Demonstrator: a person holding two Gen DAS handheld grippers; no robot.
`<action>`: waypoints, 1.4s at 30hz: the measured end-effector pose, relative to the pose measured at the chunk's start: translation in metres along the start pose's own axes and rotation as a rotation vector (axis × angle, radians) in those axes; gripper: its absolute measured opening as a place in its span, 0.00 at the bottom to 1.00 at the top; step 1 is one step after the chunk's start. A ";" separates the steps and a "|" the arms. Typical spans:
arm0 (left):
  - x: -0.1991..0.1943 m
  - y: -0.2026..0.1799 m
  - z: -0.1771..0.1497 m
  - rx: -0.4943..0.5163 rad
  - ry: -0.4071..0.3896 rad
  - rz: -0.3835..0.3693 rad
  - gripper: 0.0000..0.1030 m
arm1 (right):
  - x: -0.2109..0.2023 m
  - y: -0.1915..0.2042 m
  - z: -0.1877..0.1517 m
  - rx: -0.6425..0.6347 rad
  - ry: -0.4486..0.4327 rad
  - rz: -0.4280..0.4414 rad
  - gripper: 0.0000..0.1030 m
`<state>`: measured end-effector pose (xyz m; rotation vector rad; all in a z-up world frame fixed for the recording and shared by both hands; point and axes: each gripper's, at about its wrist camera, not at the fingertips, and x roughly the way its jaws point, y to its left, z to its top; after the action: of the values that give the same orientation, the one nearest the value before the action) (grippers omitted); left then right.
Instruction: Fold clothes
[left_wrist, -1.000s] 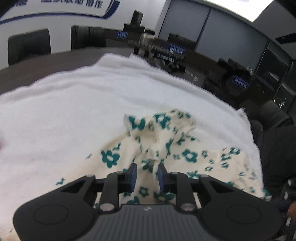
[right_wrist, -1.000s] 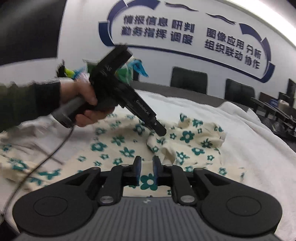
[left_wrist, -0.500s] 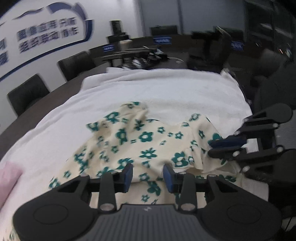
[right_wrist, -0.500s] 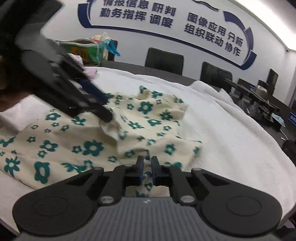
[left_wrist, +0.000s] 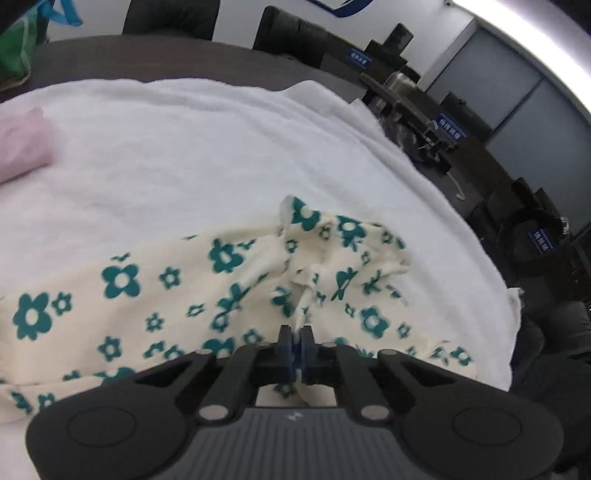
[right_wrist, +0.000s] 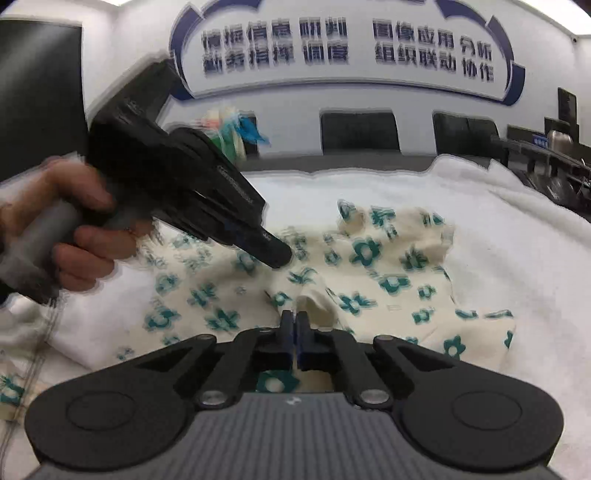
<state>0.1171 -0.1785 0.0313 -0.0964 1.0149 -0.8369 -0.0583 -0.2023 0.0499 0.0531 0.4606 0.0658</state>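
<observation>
Cream cloth printed with teal flowers is pinched in both of my tongs. My left tongs (left_wrist: 295, 341) are pressed together on a thin ridge of the garment (left_wrist: 229, 280), drawn up from its middle. My right tongs (right_wrist: 293, 332) are likewise clamped on a small raised fold of the same garment. In the right wrist view, the left tool and the hand (right_wrist: 79, 236) holding it sit just beside my right grip, its tip touching or nearly touching the cloth.

Beyond the tongs, the garment lies rumpled and partly spread on a white towel (left_wrist: 184, 147) that covers the dark tabletop (left_wrist: 122, 59). A pink cloth (left_wrist: 22, 144) rests well apart at the towel's left.

I judge the risks so: both bites look shallow, so a quick pull could slip the cloth free; pinching bunched layers could drag in an unwanted crease; the two tools are close enough to collide; and the towel could ruck up with the garment.
</observation>
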 end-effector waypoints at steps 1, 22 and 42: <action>-0.001 0.002 -0.001 -0.006 -0.005 -0.006 0.02 | -0.005 0.006 0.000 -0.036 -0.014 0.003 0.01; 0.012 -0.002 -0.008 0.006 -0.049 -0.029 0.01 | 0.015 0.038 -0.011 -0.177 0.034 0.038 0.01; -0.008 -0.068 -0.083 0.295 -0.066 0.147 0.31 | -0.033 -0.105 -0.019 0.369 0.069 -0.145 0.01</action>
<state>0.0112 -0.1961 0.0206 0.1986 0.8172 -0.8338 -0.0910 -0.3090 0.0406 0.3802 0.5398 -0.1610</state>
